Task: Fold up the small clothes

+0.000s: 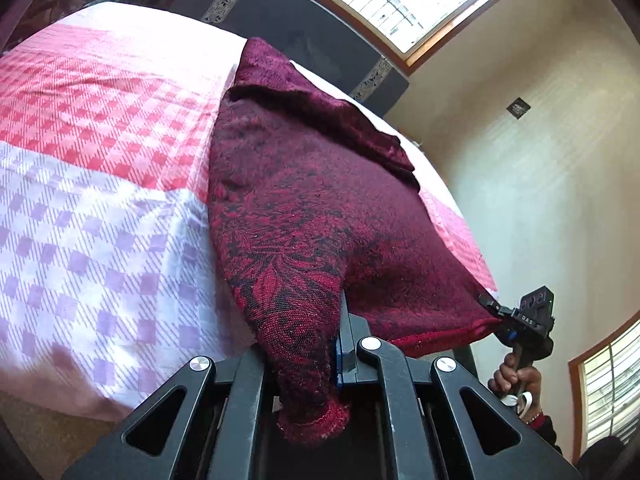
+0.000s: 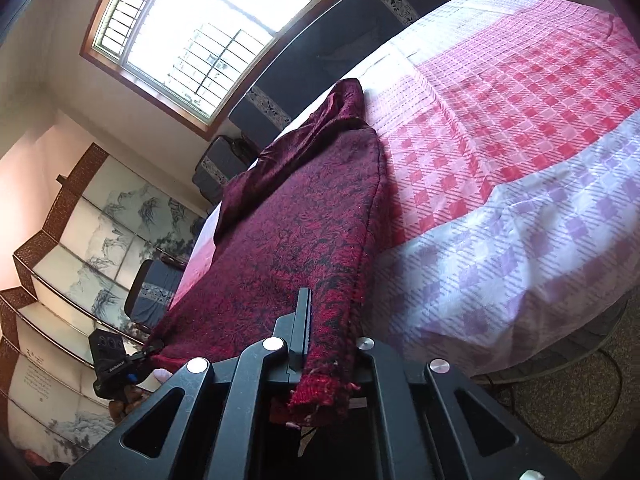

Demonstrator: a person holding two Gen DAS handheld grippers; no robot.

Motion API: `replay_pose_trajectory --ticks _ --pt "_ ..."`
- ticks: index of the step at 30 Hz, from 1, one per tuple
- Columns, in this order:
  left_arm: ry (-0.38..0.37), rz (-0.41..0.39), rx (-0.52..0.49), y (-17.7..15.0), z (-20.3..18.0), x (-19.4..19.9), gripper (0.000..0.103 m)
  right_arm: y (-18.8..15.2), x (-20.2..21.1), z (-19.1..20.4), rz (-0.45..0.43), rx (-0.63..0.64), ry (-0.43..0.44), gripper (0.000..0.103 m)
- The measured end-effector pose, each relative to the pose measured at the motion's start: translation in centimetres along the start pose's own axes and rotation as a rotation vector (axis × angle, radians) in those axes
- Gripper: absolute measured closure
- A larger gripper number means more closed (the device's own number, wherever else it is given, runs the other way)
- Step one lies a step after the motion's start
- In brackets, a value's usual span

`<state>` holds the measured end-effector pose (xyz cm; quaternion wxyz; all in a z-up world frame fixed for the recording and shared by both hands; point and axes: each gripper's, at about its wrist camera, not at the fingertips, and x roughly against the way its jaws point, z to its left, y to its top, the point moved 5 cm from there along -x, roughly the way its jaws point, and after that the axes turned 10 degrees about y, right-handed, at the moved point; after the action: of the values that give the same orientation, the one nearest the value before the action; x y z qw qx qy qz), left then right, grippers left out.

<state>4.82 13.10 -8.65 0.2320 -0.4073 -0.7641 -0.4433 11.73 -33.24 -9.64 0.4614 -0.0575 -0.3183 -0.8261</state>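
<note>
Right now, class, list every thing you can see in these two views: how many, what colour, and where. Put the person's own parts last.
garment: one, dark red with black pattern, lying on the bed, near edge lifted at two corners
bedsheet: one, red, pink and lilac checks, covering the bed
headboard: one, black with patterned bands, at the far end of the bed
windows: two, wood-framed with bars, on the walls
folding screen: one, pale with ink landscape, by the wall
left tongs: one, black, shut on a garment corner
right tongs: one, black, shut on the other corner
hand: one, gripping the right tongs' handle
</note>
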Motion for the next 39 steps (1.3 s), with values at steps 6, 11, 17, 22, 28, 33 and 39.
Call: replay_pose_trajectory --ticks 6,11,17,22,28,33,39 --pt "0.019 0.052 0.022 -2.1 0.6 -2.0 0.095 -1.7 -1.0 -3.1 0.012 -0.115 0.005 0.098" --pt "-0.005 -0.02 -0.011 -1.0 -0.8 0.2 0.095 -1.1 -0.4 -2.6 -0.002 -0.127 0.051 0.098" --pt "-0.005 -0.123 -0.082 0.6 -2.9 2.2 0.095 0.5 0.4 -0.5 -0.036 -0.131 0.131 0.098" --pt "-0.009 -0.154 -0.085 2.3 -3.7 2.6 0.095 2.6 0.5 1.3 -0.058 -0.138 0.19 0.098" --pt "-0.016 -0.177 -0.07 4.9 -4.2 2.8 0.095 5.2 0.3 2.8 -0.079 -0.134 0.23 0.098" --pt "-0.008 -0.216 -0.101 8.1 -5.4 3.2 0.095 8.4 -0.4 3.8 -0.087 -0.113 0.237 0.098" --pt "0.026 -0.258 -0.145 12.5 -6.9 2.5 0.095 12.5 -2.3 4.4 -0.082 -0.085 0.214 0.098"
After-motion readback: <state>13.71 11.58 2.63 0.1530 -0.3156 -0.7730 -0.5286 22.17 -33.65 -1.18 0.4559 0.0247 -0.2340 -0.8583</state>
